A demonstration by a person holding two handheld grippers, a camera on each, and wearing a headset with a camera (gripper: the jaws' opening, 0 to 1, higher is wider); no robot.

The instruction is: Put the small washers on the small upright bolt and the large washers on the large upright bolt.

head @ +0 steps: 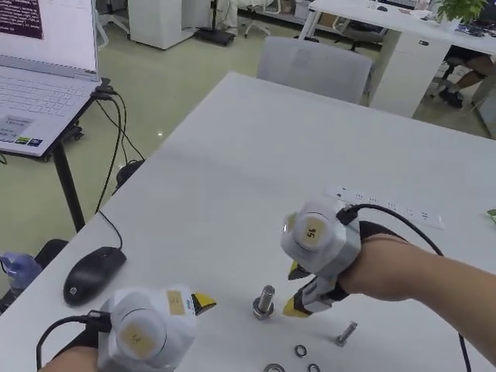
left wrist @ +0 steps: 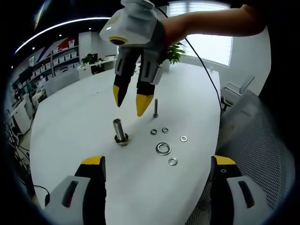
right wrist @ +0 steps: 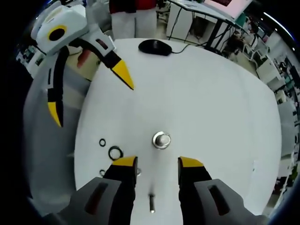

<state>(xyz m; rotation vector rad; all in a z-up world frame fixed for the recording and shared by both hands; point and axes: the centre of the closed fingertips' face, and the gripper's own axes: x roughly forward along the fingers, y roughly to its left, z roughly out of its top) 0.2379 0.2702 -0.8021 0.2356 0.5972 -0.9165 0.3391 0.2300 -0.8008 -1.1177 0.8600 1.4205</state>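
So far, nothing is being carried. The left gripper (left wrist: pixel 158 161) is held with its jaws spread wide and bare, off to one side of the bolts. The right gripper (right wrist: pixel 158 162) is held with its jaws moderately apart and likewise bare, tips pointed down just above and beside the large bolt (right wrist: pixel 161 139).

Close under the right gripper, in line with the gap of its jaws, the small bolt (right wrist: pixel 151 204) is seen. It reads as upright in the left gripper view but looks tilted in the head view, so its stance cannot be settled. No washer is seen on it.

The large bolt is stood upright on the table (left wrist: pixel 70 122) with its threaded shank bare. A wider collar is seen at its foot; whether that is the bolt's own head or a washer already seated cannot be told.

Beyond the bolts, the washers are scattered flat on the table, apart from one another. One large washer (left wrist: pixel 163 148) is seen, with four small washers (left wrist: pixel 153 131) spread around it. All of them are near the bolts but touch neither.

The task is therefore judged to be at or near its beginning. Every washer that can be made out is yet to be lifted and threaded, the small ones over the small bolt and the large one over the large bolt, and a first pick-up is what is called for next
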